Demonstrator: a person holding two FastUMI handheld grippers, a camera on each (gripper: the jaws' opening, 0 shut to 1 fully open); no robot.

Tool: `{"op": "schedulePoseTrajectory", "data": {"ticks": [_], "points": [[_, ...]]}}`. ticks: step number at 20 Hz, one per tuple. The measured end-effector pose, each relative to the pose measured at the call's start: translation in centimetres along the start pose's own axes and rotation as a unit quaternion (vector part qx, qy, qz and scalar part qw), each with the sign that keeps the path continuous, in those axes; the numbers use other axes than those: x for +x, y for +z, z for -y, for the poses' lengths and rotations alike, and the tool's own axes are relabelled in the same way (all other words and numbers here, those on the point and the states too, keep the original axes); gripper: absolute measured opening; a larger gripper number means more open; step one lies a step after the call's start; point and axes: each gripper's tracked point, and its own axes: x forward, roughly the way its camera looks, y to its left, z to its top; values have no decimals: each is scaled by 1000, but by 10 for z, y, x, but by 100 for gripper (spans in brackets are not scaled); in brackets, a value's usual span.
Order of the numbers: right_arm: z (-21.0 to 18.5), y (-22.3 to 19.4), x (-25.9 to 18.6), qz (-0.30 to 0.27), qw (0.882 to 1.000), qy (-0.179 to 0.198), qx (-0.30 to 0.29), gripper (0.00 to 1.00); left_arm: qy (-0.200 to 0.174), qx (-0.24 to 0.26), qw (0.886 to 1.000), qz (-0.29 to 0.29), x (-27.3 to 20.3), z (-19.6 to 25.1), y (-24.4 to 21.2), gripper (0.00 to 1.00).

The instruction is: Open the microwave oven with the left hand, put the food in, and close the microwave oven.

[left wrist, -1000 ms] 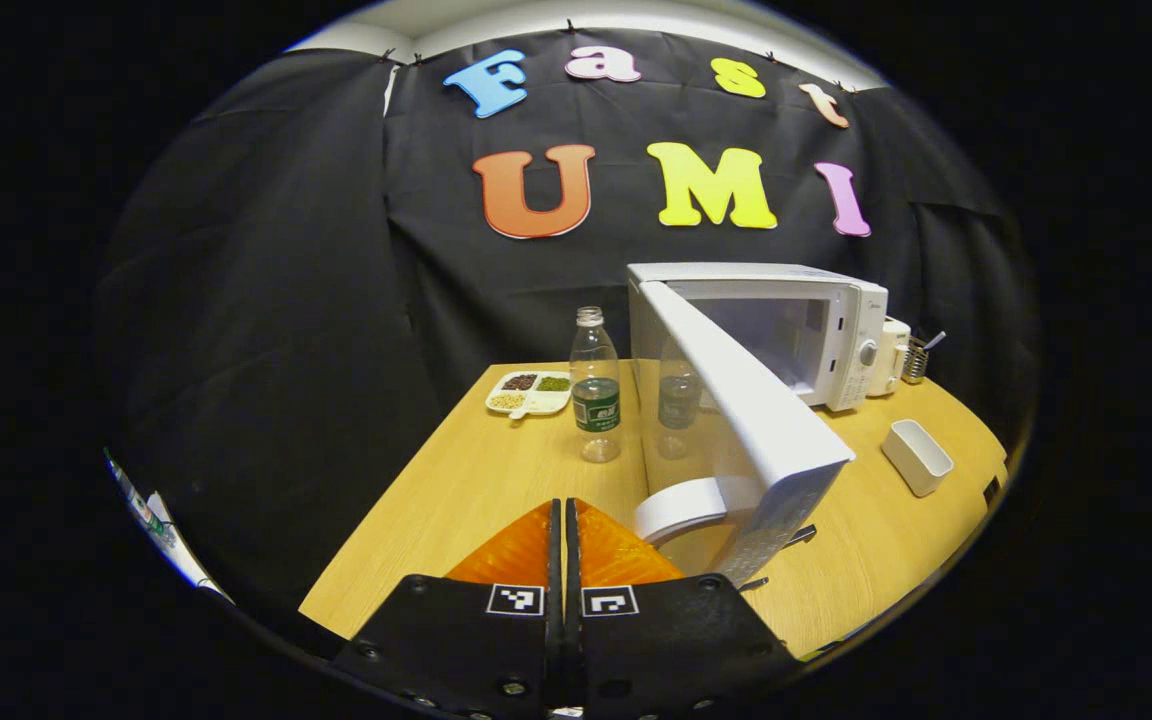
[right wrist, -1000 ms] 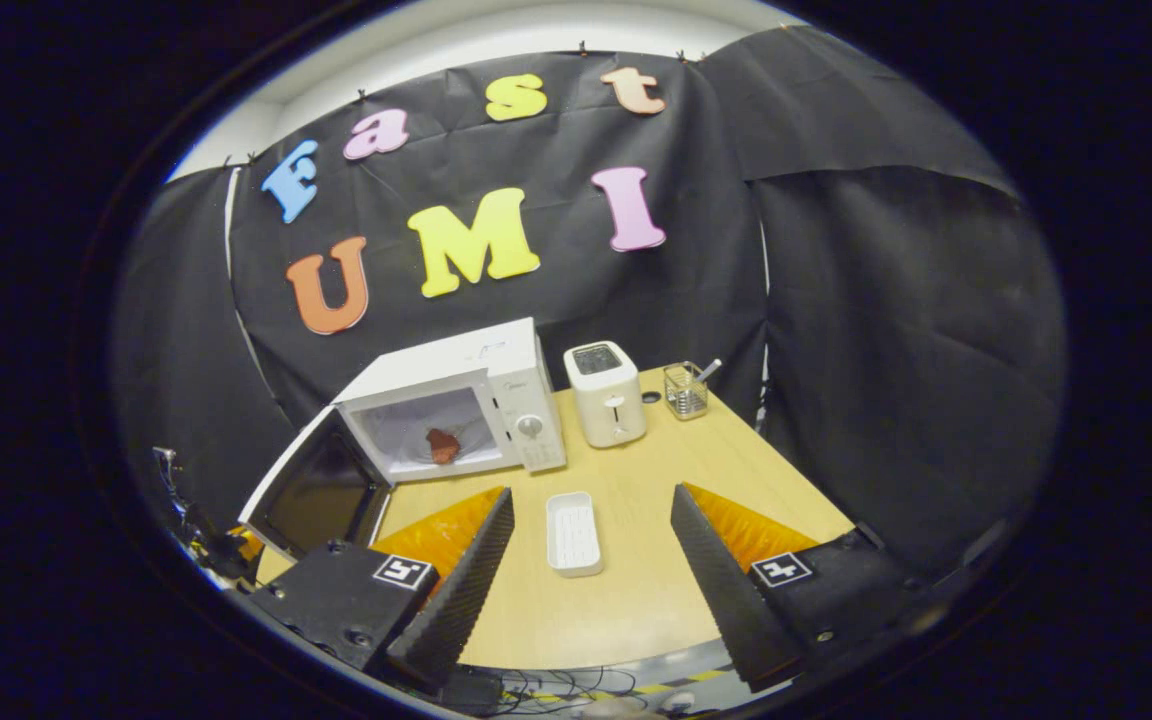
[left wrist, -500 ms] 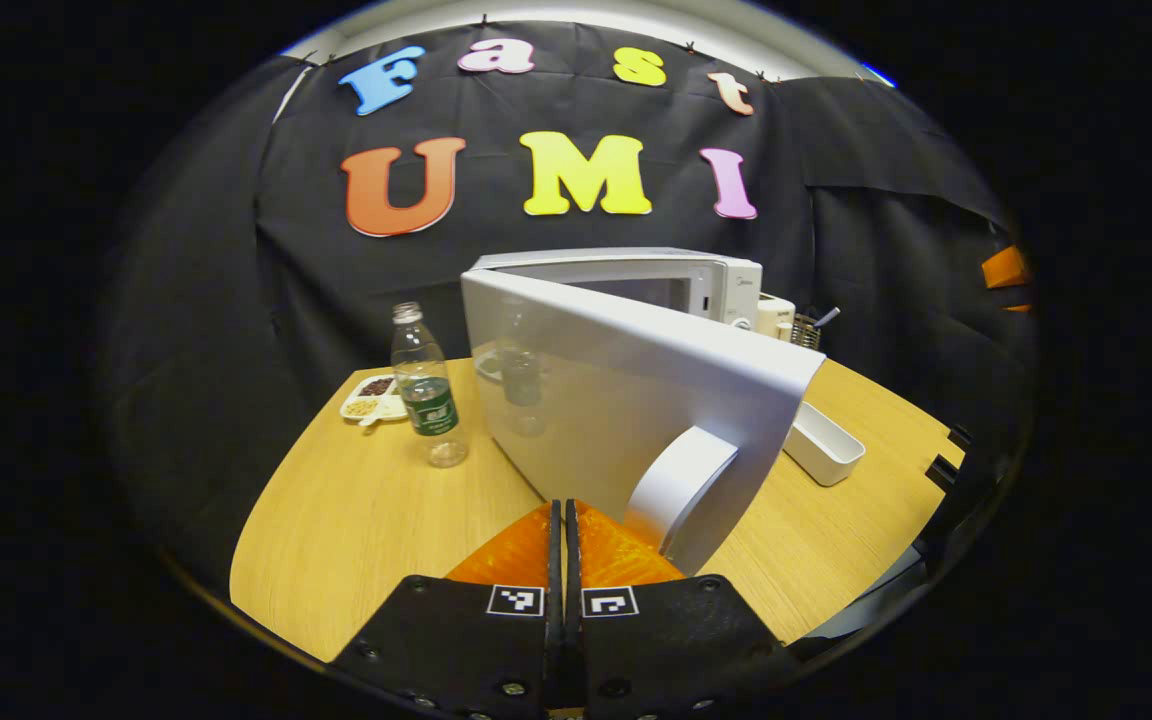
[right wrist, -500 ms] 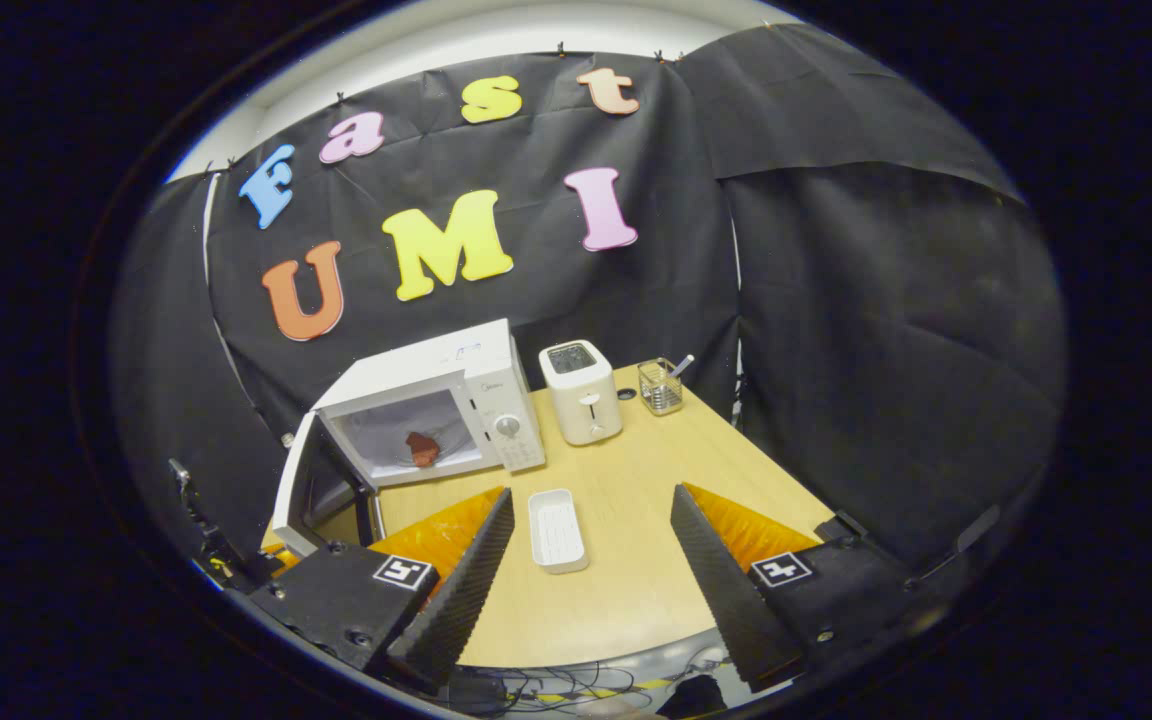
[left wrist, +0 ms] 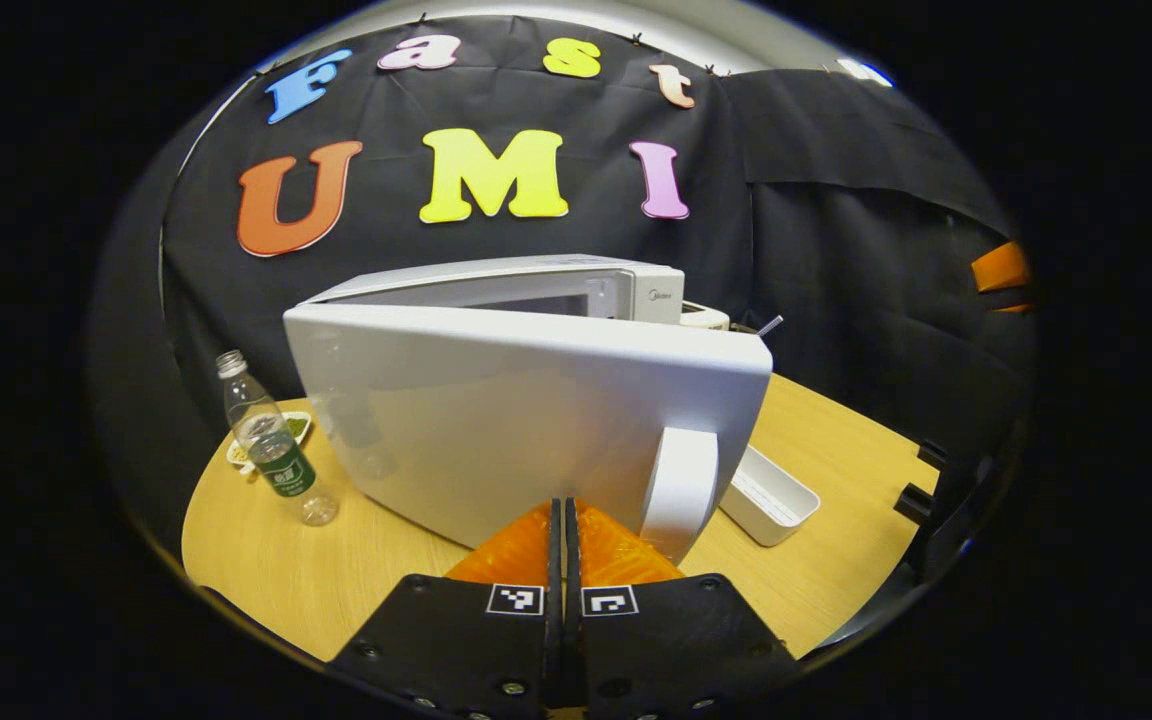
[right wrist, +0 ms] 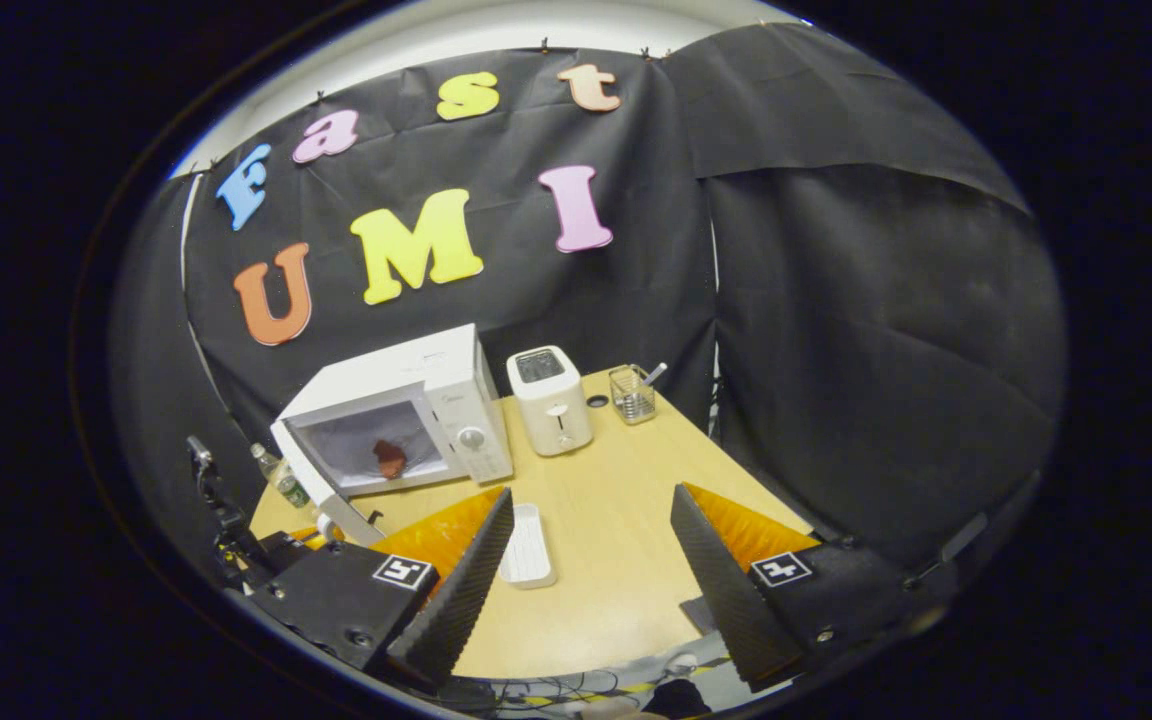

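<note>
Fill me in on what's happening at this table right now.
A person with a gripper in each hand is closing a white microwave oven. The left gripper, fingers together and holding nothing, sits close against the white microwave door beside its curved handle; contact is unclear. The door is partly open, and a reddish-brown piece of food lies inside. The right gripper is open above the wooden table, over a white rectangular tray.

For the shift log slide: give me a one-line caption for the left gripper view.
Shut left gripper at the part-open white microwave door beside its handle, water bottle and white tray on the wooden table.
</note>
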Motion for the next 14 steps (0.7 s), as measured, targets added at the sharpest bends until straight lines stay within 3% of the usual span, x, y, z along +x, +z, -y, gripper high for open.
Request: {"op": "schedulePoseTrajectory", "data": {"ticks": [7, 14], "points": [[11, 14, 27, -8, 1000, -5, -5, 100, -15, 1, 1000, 7, 58, 23, 33, 0], [18, 22, 65, -27, 999, 37, -21, 100, 31, -6, 999, 9, 113, 23, 58, 0]]}}
